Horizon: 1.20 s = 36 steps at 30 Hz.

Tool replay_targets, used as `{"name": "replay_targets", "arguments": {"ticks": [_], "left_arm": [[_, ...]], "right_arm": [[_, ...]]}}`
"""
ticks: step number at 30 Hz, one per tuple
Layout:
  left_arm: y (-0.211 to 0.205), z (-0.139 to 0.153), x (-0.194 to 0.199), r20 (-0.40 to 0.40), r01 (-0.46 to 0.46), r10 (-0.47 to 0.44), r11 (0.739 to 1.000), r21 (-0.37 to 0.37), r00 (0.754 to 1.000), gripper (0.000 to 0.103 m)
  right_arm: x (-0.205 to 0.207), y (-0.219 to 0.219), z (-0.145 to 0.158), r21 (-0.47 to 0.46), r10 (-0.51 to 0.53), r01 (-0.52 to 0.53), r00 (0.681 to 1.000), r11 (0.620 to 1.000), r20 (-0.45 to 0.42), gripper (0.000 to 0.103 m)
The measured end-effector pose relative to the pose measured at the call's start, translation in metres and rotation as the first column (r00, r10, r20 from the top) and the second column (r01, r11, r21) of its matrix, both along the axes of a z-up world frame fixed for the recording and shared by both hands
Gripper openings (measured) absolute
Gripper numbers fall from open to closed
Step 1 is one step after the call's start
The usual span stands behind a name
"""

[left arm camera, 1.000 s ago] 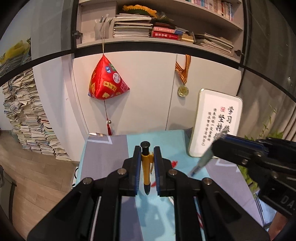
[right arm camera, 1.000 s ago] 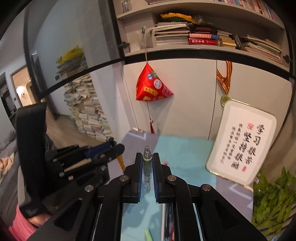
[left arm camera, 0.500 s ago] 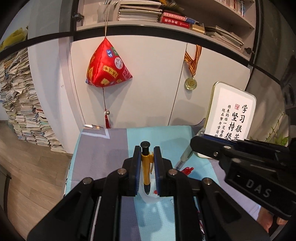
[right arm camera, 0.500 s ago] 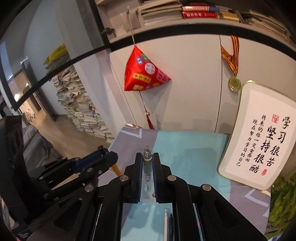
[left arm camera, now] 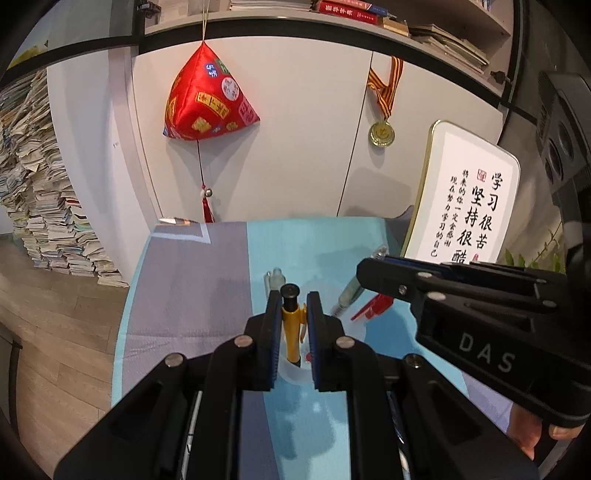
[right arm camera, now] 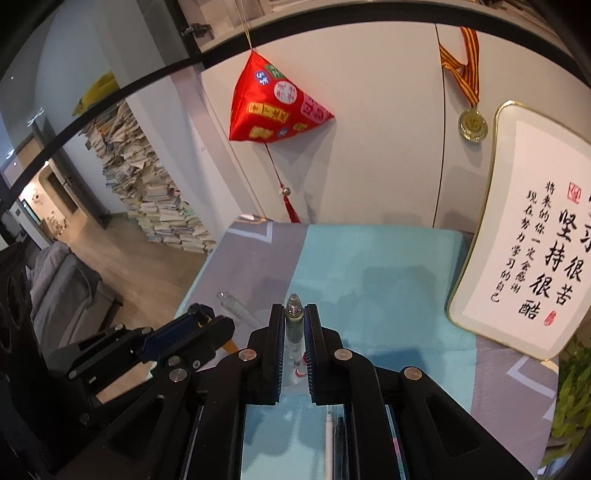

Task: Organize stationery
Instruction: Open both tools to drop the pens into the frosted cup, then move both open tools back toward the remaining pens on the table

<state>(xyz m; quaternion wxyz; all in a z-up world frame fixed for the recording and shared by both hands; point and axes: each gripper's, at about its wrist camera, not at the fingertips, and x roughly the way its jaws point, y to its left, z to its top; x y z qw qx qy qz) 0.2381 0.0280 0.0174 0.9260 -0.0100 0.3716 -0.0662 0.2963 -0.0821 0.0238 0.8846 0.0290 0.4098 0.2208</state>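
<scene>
While seen from the left wrist: the right gripper (left arm camera: 373,266) shows side-on, a grey-green pen (left arm camera: 351,293) slanting down from it, with a hand (left arm camera: 532,432) under its body.
Right wrist view only: the left gripper (right arm camera: 218,325) shows at lower left, and a white pen (right arm camera: 328,439) lies below the jaws.
Left gripper (left arm camera: 291,321): jaws clamped on a yellow pen (left arm camera: 291,332), upright between the pads.
Right gripper (right arm camera: 294,325): jaws clamped on the grey-green pen (right arm camera: 294,325).
Nearby: a clear pen (left arm camera: 272,282) on the tabletop (left arm camera: 192,295) just past the left jaws; a red scrap (left arm camera: 371,308); a framed calligraphy board (left arm camera: 465,206) leaning at right.

A home study: white cupboards (left arm camera: 295,147) below a bookshelf (left arm camera: 424,26), a medal (left arm camera: 382,132) hung on one door, a magazine stack (left arm camera: 44,221) on wooden floor (left arm camera: 55,332), a sofa (right arm camera: 59,280) beyond.
</scene>
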Motion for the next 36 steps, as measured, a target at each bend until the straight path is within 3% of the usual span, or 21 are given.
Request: {"name": "replay_targets", "arguments": {"ticks": [16, 19, 24, 36], "left_arm": [[0.0, -0.008, -0.002, -0.014, -0.002, 0.002, 1.0, 0.006, 1.0, 0.013], [-0.001, -0.004, -0.005, -0.009, -0.006, 0.006, 1.0, 0.001, 1.0, 0.021], [-0.003, 0.008, -0.016, 0.033, -0.008, 0.007, 1.0, 0.007, 0.999, 0.047], [0.0, 0.036, -0.051, 0.101, -0.012, 0.013, 1.0, -0.02, 0.995, 0.047]], "right_arm": [[-0.002, -0.003, -0.012, 0.003, -0.013, 0.013, 0.999, 1.0, -0.031, 0.011], [-0.008, -0.004, -0.008, 0.007, -0.012, 0.012, 1.0, 1.0, -0.024, 0.011], [-0.022, -0.009, 0.004, 0.022, -0.017, 0.017, 1.0, 1.0, 0.002, 0.011], [-0.076, -0.024, 0.041, 0.028, -0.01, 0.008, 0.995, 1.0, 0.095, 0.011]]}}
